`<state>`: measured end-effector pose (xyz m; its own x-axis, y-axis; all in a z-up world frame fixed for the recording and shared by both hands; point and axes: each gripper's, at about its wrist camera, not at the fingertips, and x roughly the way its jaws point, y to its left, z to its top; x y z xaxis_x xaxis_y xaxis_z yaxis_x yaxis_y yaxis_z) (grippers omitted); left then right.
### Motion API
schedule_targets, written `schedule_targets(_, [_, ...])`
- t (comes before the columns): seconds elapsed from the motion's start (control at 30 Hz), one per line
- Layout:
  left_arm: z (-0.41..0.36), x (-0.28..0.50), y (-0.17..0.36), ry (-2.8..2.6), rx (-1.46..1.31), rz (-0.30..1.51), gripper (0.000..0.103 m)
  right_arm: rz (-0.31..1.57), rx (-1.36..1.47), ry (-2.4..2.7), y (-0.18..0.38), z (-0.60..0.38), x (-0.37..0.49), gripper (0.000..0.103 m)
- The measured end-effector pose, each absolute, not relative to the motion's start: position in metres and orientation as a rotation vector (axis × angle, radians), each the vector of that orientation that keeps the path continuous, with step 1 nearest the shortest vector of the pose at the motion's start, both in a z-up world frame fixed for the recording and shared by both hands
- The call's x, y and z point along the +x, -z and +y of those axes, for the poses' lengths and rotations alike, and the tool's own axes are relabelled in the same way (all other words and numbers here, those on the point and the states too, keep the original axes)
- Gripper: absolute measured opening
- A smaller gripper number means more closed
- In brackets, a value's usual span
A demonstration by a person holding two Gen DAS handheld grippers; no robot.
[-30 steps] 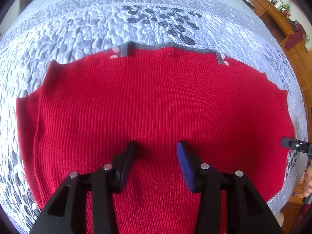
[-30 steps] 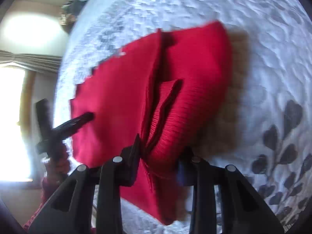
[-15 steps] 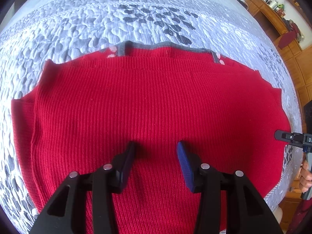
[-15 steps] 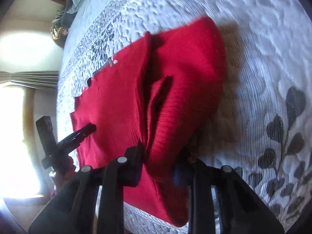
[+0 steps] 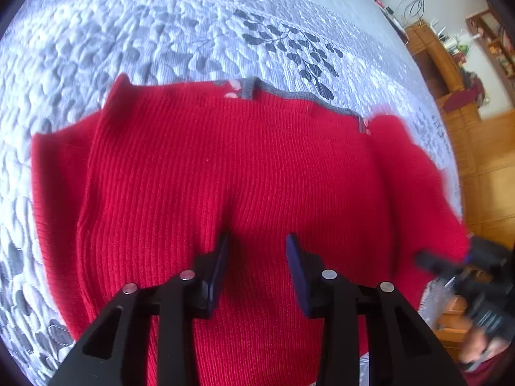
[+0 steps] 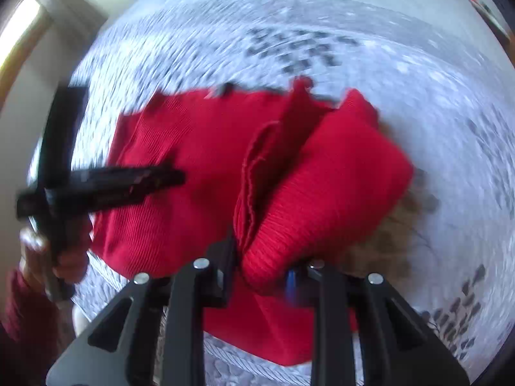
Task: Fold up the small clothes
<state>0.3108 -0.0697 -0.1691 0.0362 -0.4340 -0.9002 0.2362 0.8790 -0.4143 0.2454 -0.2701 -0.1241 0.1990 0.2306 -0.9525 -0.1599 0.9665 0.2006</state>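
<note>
Right gripper point(image 6: 262, 263) pinches the soft, limp red sweater point(image 5: 244, 173) by its folded side near the bedspread point(image 5: 180, 32) edge; left gripper point(image 5: 256, 244), jaws just narrowing, hovers parted.

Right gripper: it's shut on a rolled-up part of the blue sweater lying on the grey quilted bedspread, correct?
Not quite: the sweater is red, not blue. The right wrist view shows the right gripper shut on a rolled-up part of it, over the grey quilted bedspread.

Black hand-held gripper point(image 5: 257, 251) with blue pads, silver screws; dark red sleeve point(image 6: 22, 308).
</note>
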Motion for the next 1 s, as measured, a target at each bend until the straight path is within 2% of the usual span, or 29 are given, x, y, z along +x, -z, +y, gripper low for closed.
schedule_targets(0.03, [-0.069, 0.311, 0.17, 0.522, -0.179, 1.449, 0.037, 1.36, 0.058, -0.301, 0.13, -0.261, 0.244, 0.037])
schedule_targets(0.07, [-0.068, 0.311, 0.17, 0.526, -0.189, 1.451, 0.037, 1.375, 0.088, -0.341, 0.134, -0.257, 0.242, 0.047])
schedule_targets(0.23, [-0.069, 0.31, 0.17, 0.536, -0.185, 1.444, 0.038, 1.313, 0.216, -0.437, 0.118, -0.281, 0.221, 0.05])
schedule_targets(0.27, [-0.069, 0.31, 0.17, 0.534, -0.192, 1.444, 0.039, 1.294, 0.23, -0.439, 0.113, -0.288, 0.217, 0.055])
schedule_targets(0.3, [-0.069, 0.31, 0.169, 0.531, -0.2, 1.443, 0.039, 1.26, 0.238, -0.436, 0.103, -0.3, 0.209, 0.068])
schedule_targets(0.37, [-0.068, 0.307, 0.164, 0.531, -0.221, 1.438, 0.044, 1.209, 0.221, -0.417, 0.089, -0.321, 0.191, 0.083])
schedule_targets(0.4, [-0.069, 0.306, 0.163, 0.533, -0.228, 1.438, 0.048, 1.2, 0.211, -0.41, 0.087, -0.324, 0.184, 0.084])
schedule_targets(0.53, [-0.076, 0.304, 0.162, 0.527, -0.22, 1.448, 0.051, 1.221, 0.172, -0.44, 0.1, -0.325, 0.158, 0.084])
schedule_targets(0.87, [-0.076, 0.305, 0.162, 0.496, -0.233, 1.485, 0.052, 1.222, -0.104, -0.474, 0.141, -0.248, 0.127, 0.084])
schedule_targets(0.93, [-0.078, 0.304, 0.161, 0.489, -0.218, 1.485, 0.053, 1.222, -0.138, -0.447, 0.147, -0.247, 0.13, 0.078])
schedule_targets(1.0, [-0.08, 0.303, 0.16, 0.487, -0.205, 1.483, 0.054, 1.24, -0.166, -0.418, 0.155, -0.247, 0.134, 0.061])
